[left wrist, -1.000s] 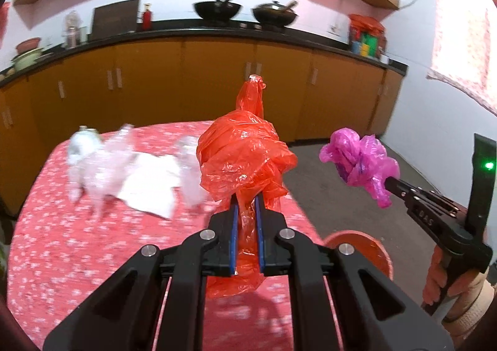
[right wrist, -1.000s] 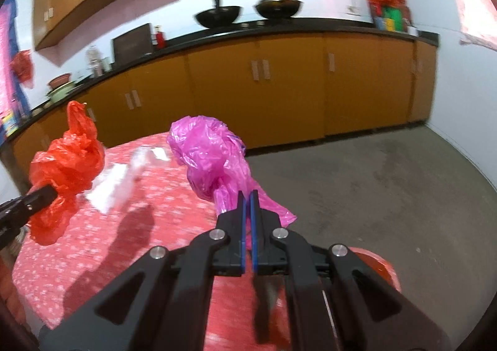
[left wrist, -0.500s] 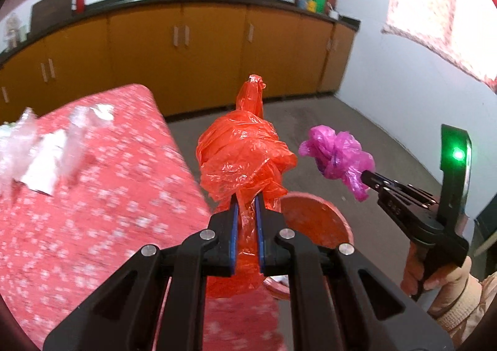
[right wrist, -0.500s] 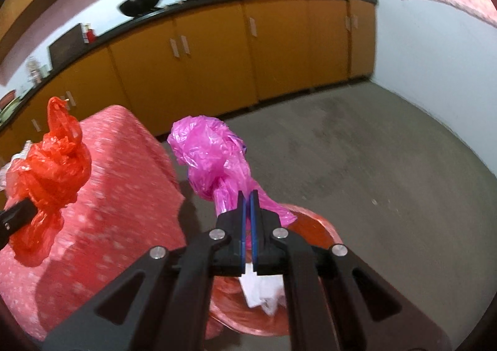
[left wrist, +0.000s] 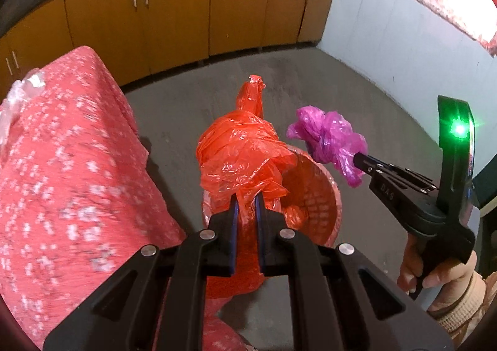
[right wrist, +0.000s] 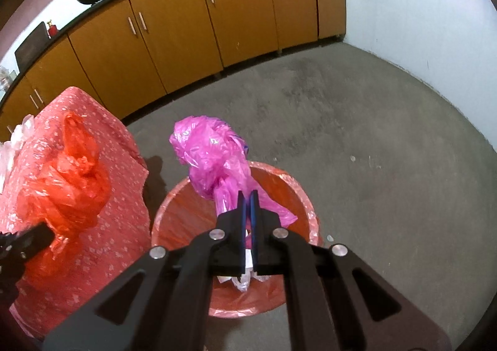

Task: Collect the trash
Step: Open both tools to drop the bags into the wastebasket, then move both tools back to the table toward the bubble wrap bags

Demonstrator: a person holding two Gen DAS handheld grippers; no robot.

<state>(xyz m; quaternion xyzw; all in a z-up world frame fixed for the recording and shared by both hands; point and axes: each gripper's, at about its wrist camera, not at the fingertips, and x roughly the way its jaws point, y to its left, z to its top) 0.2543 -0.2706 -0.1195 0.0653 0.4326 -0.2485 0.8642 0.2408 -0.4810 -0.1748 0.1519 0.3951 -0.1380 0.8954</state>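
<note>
Left gripper (left wrist: 247, 205), jaws clamped on the crumpled red bag (left wrist: 245, 155), holds it above the red bin (left wrist: 323, 195). At its 3 o'clock, the right gripper (right wrist: 247, 198) pinches the pink bag (right wrist: 211, 155) over the bin's open mouth.

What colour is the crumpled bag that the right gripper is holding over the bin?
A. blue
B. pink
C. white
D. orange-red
B: the right gripper is shut on the pink bag above the red bin; the orange-red bag is in the left gripper.
</note>
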